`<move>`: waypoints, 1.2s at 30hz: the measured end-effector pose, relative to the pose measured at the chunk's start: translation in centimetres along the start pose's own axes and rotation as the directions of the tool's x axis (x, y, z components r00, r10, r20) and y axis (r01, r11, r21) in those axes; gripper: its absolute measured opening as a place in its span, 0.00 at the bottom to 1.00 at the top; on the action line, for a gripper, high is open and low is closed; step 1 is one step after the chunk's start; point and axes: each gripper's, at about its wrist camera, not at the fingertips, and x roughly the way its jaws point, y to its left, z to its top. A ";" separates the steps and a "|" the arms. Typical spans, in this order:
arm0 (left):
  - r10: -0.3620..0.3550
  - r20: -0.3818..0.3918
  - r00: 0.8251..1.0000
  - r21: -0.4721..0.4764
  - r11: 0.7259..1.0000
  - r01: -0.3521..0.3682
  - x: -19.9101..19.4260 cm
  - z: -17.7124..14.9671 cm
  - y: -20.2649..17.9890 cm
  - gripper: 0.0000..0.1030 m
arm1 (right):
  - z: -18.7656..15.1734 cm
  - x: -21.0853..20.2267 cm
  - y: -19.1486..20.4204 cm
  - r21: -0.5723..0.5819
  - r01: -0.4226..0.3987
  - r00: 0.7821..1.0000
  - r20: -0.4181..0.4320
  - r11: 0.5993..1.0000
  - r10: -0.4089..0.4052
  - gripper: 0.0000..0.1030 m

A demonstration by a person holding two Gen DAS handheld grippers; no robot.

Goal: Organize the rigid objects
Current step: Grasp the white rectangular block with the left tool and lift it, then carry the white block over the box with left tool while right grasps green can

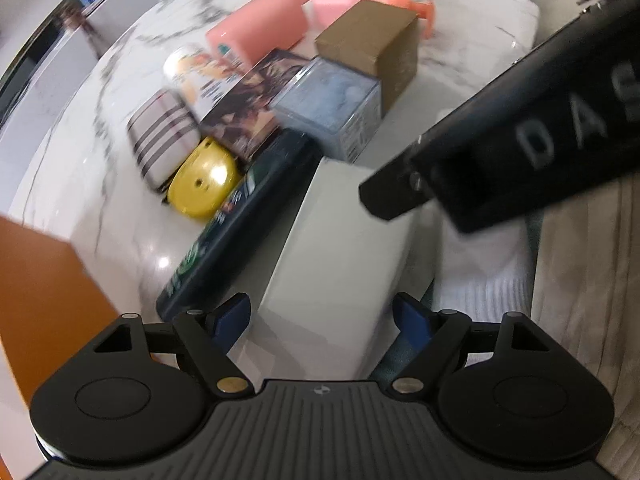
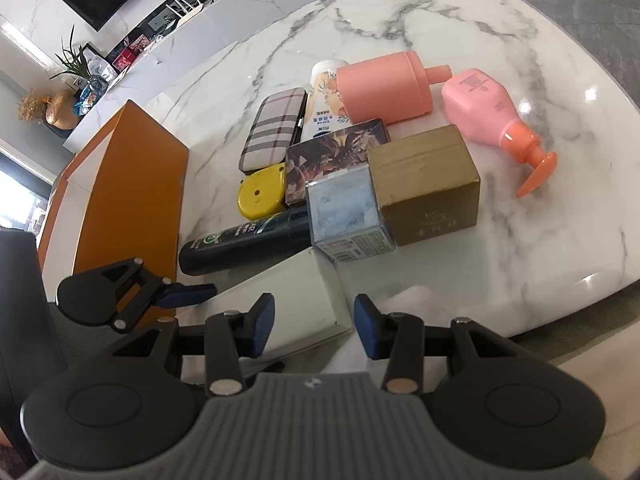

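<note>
Left gripper point(image 1: 322, 316): spread wide, its blue pads either side of the flat white rectangular box point(image 1: 344, 248), seemingly not pressing.
Right gripper point(image 2: 314, 326): half spread, empty, above the box's near corner.
White box: at the marble table point(image 2: 520, 240) edge, beside the dark cylindrical bottle point(image 2: 248, 246).

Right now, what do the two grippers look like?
Both match: the left gripper and the right gripper each have a matte black ribbed body, two round black discs, silver pivot pins and blue finger pads. The right one's side carries white lettering, only partly readable. No cables or sleeves show.
</note>
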 end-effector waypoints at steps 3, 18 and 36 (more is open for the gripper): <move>-0.053 -0.004 0.999 -0.002 0.999 0.053 0.3 0.7 0.6 0.90 | 0.0 0.1 0.0 -0.001 0.000 1.000 -0.002 1.000 0.000 0.44; -0.113 0.012 0.994 -0.117 0.987 0.113 -0.5 -0.1 1.1 0.72 | 0.0 0.5 -0.1 -0.007 -0.001 1.000 -0.010 1.000 0.001 0.44; -0.084 0.159 0.984 -0.315 0.940 0.131 -9.2 -3.4 2.0 0.67 | -0.3 -2.8 2.5 -0.221 0.058 0.997 0.065 0.973 -0.045 0.44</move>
